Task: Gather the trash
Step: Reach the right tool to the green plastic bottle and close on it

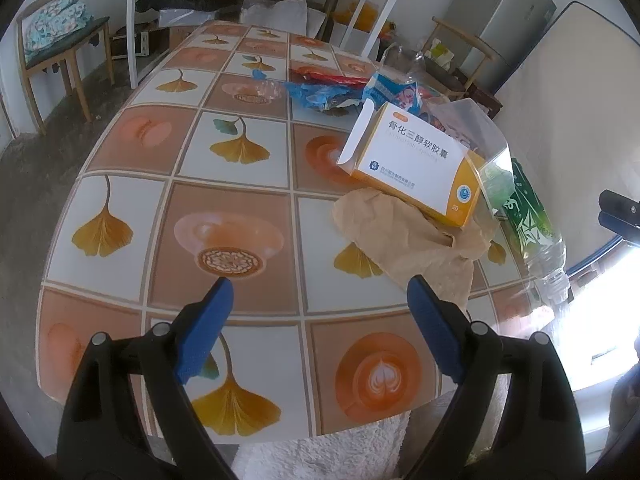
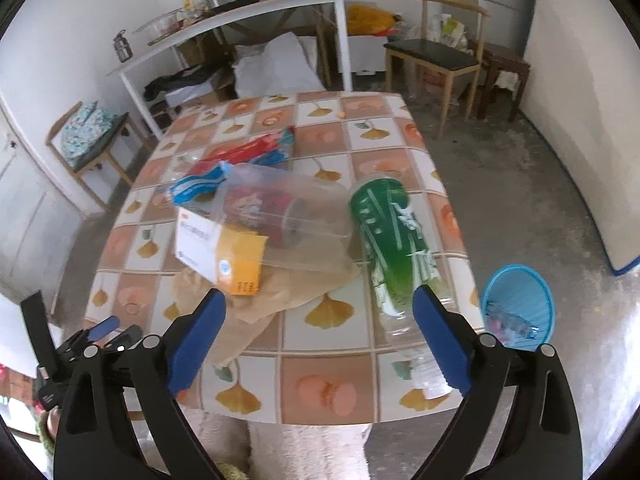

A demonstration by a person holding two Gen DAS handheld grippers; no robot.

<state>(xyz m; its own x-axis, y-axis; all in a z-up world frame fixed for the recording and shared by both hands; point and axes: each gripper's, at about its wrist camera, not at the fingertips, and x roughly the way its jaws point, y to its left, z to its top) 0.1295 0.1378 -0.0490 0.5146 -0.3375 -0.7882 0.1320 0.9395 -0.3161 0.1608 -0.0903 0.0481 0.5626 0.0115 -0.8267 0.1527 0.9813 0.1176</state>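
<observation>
On the tile-patterned table lies a heap of trash. A white and orange medicine box rests on crumpled brown paper. Behind it are a clear plastic container and red and blue wrappers. A clear bottle with a green label lies at the table's right side, its neck toward the near edge. My left gripper hovers open over bare tablecloth, left of the paper. My right gripper is open above the near edge, its right finger over the bottle's lower part. Nothing is held.
A blue bin stands on the floor right of the table's near corner, with some litter in it. Wooden chairs and a white side table stand beyond the far edge. A white fluffy surface shows below the near edge.
</observation>
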